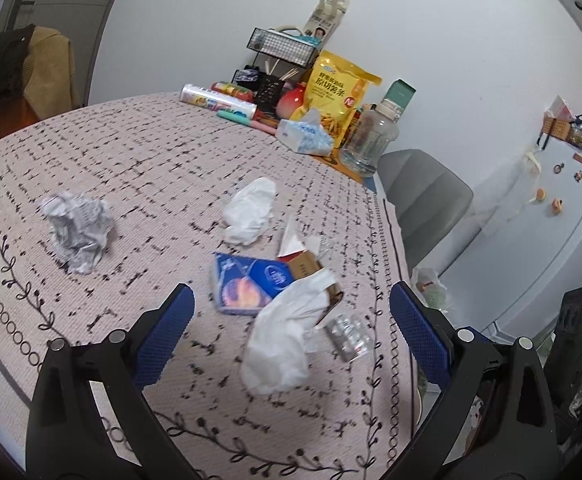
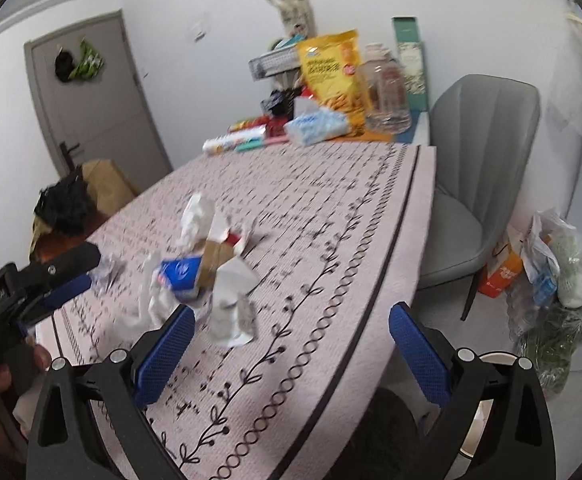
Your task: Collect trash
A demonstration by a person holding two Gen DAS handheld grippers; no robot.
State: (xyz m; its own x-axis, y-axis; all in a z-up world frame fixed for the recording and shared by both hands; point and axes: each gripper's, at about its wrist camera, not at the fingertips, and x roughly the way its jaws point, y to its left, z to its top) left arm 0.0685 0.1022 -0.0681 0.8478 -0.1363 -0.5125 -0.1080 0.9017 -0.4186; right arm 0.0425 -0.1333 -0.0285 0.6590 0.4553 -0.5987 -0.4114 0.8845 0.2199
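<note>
Above the tablecloth (image 1: 151, 168), left gripper (image 1: 291, 320) gapes wide over a white tissue (image 1: 283, 344); right gripper (image 2: 291, 332) equally spread, empty.

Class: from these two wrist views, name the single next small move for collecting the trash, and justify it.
Probably ease the left gripper forward and down to close on the crumpled white tissue. Its fingers are open, empty and already straddling it on the patterned tablecloth.

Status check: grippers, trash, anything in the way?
Left gripper open, empty. Right gripper open, empty. Tissue and blue packet on table, untouched. No obstruction.
</note>
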